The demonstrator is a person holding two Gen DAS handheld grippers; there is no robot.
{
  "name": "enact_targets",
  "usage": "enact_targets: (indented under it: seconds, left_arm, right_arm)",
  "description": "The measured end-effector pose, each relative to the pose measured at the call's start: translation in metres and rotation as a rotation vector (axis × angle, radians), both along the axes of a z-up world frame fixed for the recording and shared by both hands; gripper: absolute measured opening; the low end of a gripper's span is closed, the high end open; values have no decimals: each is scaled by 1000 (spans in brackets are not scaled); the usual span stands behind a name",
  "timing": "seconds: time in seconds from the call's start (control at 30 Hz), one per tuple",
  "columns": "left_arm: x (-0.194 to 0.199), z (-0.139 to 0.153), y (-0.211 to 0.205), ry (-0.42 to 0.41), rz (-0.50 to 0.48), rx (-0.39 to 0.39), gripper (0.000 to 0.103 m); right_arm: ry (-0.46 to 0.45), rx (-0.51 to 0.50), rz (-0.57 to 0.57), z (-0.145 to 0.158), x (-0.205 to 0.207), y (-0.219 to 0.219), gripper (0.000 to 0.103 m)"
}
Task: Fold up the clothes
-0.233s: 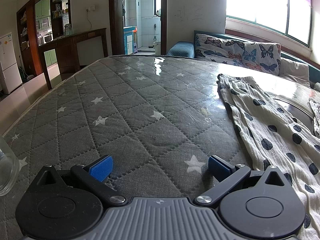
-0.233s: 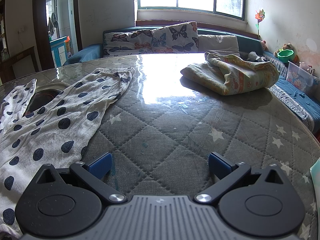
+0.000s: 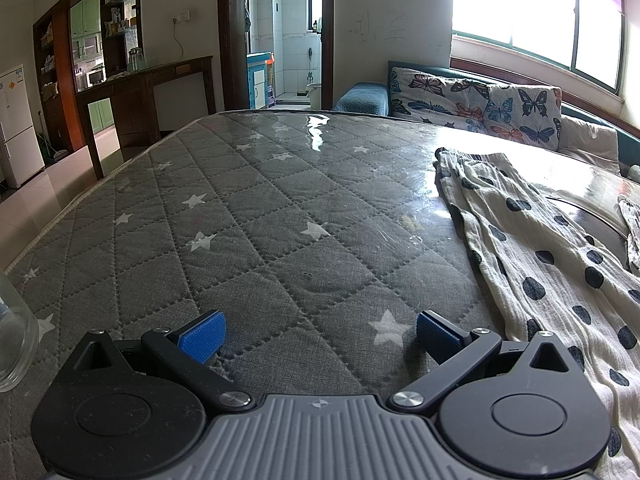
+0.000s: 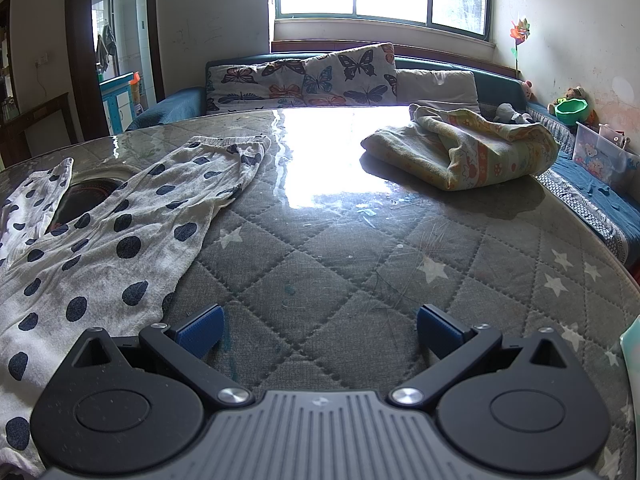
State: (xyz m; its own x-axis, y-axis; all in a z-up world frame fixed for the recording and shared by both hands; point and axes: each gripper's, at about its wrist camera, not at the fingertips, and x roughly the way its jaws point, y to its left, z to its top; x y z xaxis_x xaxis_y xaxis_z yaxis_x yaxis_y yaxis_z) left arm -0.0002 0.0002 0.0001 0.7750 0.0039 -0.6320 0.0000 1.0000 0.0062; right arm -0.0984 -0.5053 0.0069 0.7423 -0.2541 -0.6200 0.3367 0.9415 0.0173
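Observation:
White trousers with dark polka dots (image 3: 536,256) lie spread flat on the grey quilted star-pattern table (image 3: 280,208), at the right in the left wrist view and at the left in the right wrist view (image 4: 120,240). My left gripper (image 3: 318,334) is open and empty, low over the table, just left of the trousers. My right gripper (image 4: 318,330) is open and empty, low over the table (image 4: 360,248), just right of the trousers.
A folded pale patterned blanket (image 4: 464,152) lies at the far right of the table. A glass jar (image 3: 12,344) stands at the near left edge. A sofa with butterfly cushions (image 4: 304,76) runs behind the table. A dark round opening (image 4: 86,196) shows between the trouser legs.

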Motion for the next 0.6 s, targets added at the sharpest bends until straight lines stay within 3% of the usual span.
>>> enact_targets:
  seconds: [0.6]
  left_arm:
    - [0, 0, 0, 0, 0, 0, 103]
  right_arm:
    - [0, 3, 0, 0, 1, 0, 103]
